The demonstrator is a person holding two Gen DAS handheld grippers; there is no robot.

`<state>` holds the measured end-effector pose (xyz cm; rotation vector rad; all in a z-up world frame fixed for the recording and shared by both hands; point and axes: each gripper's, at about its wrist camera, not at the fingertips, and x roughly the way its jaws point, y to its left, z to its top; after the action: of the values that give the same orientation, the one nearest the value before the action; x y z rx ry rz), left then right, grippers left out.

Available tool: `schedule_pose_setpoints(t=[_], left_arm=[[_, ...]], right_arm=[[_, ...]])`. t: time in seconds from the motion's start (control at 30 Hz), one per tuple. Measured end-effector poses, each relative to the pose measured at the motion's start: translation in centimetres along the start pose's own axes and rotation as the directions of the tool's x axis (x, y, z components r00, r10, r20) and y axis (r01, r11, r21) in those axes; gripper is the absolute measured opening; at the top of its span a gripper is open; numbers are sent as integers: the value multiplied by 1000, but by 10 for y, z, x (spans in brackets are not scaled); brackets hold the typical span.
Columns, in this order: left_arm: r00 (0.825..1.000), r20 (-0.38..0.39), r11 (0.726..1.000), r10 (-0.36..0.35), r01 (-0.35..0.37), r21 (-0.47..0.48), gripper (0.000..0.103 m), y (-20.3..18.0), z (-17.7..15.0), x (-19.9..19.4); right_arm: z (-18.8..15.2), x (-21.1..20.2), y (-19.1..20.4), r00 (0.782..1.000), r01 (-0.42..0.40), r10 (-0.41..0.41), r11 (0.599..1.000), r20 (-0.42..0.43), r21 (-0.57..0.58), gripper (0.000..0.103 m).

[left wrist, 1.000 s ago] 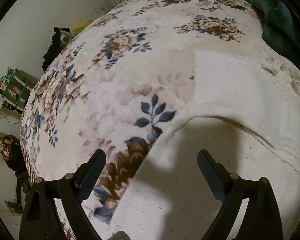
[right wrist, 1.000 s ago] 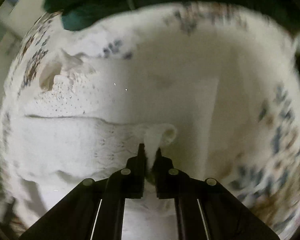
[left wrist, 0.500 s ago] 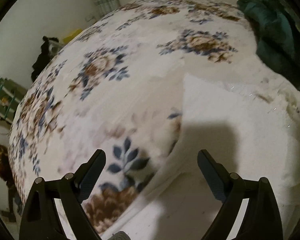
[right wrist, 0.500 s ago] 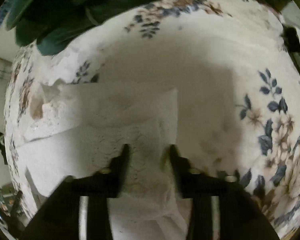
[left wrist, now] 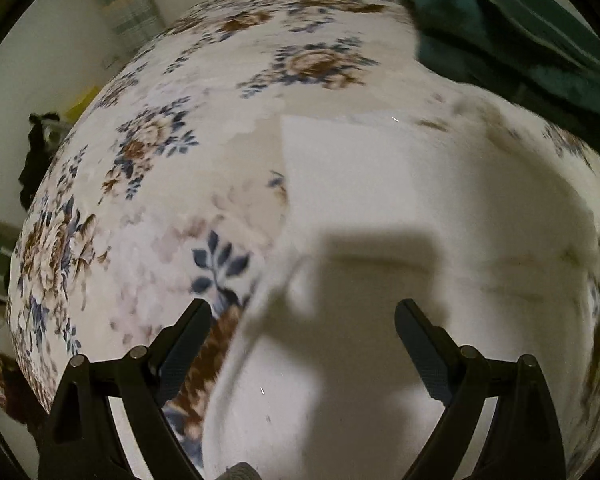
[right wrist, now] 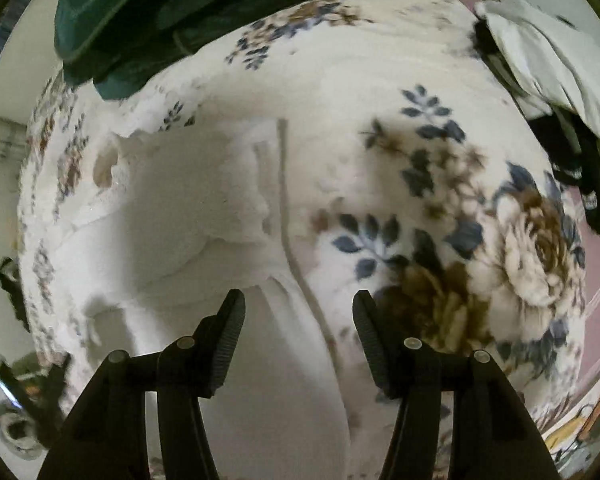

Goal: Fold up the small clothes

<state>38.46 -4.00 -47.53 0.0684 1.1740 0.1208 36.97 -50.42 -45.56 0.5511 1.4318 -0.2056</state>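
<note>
Left gripper (left wrist: 302,318): its fingers stood wide apart with nothing between them, hovering over the near part of the white garment; its shadow fell on the cloth just ahead of it.
Right gripper (right wrist: 298,312): its fingers were spread apart and empty, poised above the right edge of the garment, the left finger over white cloth and the right finger over the flowered blanket.
White garment (left wrist: 420,216): it lay flat on the blanket, in the right half of the left wrist view, with a straight left edge and a squared far corner. In the right wrist view the same garment (right wrist: 188,208) filled the left and near part, with a folded layer on top whose lower edge curved, a thin seam running along its right side, and a ragged opening at its far left corner.
Blanket (left wrist: 152,160): cream with blue and brown flowers, it covered the whole bed under the garment.
Green cloth (left wrist: 500,28): a dark heap lay at the far right of the bed, well apart from both grippers.
Pale clothes (right wrist: 548,56): a light piece lay over dark ones at the far right edge in the right wrist view.
</note>
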Motion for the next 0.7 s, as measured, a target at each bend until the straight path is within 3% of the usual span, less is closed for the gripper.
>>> schedule_pose_setpoints(t=[0.13,0.3,0.43,0.47,0.53,0.57,0.6,0.63,0.7], left_arm=[[999,-44,1000,21,-21,7,94,-20,-27,9],[983,-116,988,141,-147,-51,94,-41,-63,28],[959,-168,962,228,-249,-111,94,-61,-90,31],[954,-176,956,243,-267,-126,94,-65,-95,30],[945,-199,941,260,-294,-169,94,-73,-105,26],[941,-209,933,267,-307,-188,94,-75,-109,24],[939,-219,926,266,-312,-212,94,-78,-112,21],[940,-225,924,257,-307,-227,94,-80,-114,19],[939,-232,922,255,-309,-235,94,-88,-115,10]], right_arm=[[26,-1,-31,993,-114,116,992,-30,59,58],[99,52,-37,976,-211,213,976,-53,53,58],[149,111,-44,927,-350,363,927,-91,137,58],[159,131,-41,899,-401,421,903,-124,156,58],[166,157,-33,868,-433,459,886,-188,163,58],[167,172,-25,845,-459,484,875,-230,153,49],[165,179,-20,838,-463,482,876,-256,136,20],[163,184,-14,839,-458,469,882,-275,108,12],[162,181,-8,868,-430,427,902,-253,46,9]])
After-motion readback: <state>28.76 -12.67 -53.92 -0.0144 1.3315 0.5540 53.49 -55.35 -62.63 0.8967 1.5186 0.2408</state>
